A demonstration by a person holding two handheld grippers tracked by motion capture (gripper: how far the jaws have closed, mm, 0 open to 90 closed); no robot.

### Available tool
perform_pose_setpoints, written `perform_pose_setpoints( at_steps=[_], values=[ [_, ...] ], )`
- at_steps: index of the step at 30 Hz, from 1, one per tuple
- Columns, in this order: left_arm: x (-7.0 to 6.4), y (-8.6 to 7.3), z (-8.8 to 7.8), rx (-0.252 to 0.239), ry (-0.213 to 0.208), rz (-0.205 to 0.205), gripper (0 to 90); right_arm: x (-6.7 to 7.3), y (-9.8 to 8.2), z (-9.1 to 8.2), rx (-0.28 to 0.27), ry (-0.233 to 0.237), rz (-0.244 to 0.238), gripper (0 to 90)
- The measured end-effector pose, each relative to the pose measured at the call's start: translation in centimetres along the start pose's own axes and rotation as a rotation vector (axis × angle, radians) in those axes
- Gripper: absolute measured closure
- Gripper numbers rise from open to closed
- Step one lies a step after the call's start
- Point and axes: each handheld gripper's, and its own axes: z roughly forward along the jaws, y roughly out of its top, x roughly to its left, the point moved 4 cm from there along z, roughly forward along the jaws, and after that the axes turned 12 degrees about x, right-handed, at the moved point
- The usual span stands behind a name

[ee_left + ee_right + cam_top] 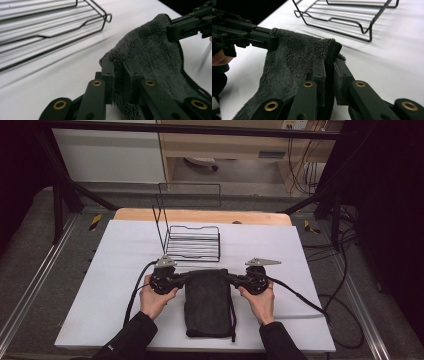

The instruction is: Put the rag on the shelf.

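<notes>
A folded dark grey fleece towel [208,302] lies on the white table sheet, its far edge lifted between my two grippers. My left gripper [189,276] is shut on the towel's far left corner; in the left gripper view that gripper [118,82] has the pile [150,52] pinched between its jaws. My right gripper [229,276] is shut on the far right corner, and in the right gripper view it [329,77] clamps the hemmed edge of the towel [292,60]. The opposite gripper shows at the far corner in each gripper view.
A black wire rack [192,242] with a tall upright back stands just beyond the towel, close to both grippers. The white sheet [120,250] covers a wooden table [200,215]. Cables trail off left and right. Dark frame posts stand at the sides.
</notes>
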Motion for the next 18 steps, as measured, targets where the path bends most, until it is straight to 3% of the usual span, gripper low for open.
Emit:
perform_pose_setpoints(
  at_steps=[10, 18],
  values=[
    [-0.9, 1.1, -2.3, -0.076, -0.001, 0.022, 80.1, 1.4, 1.0, -2.1, -0.08, -0.01, -0.051, 81.9],
    [-2.2, 2.0, -4.3, -0.144, 0.002, 0.064, 80.1, 2.3, 1.8, -4.0, -0.142, -0.03, -0.087, 82.1]
  ],
)
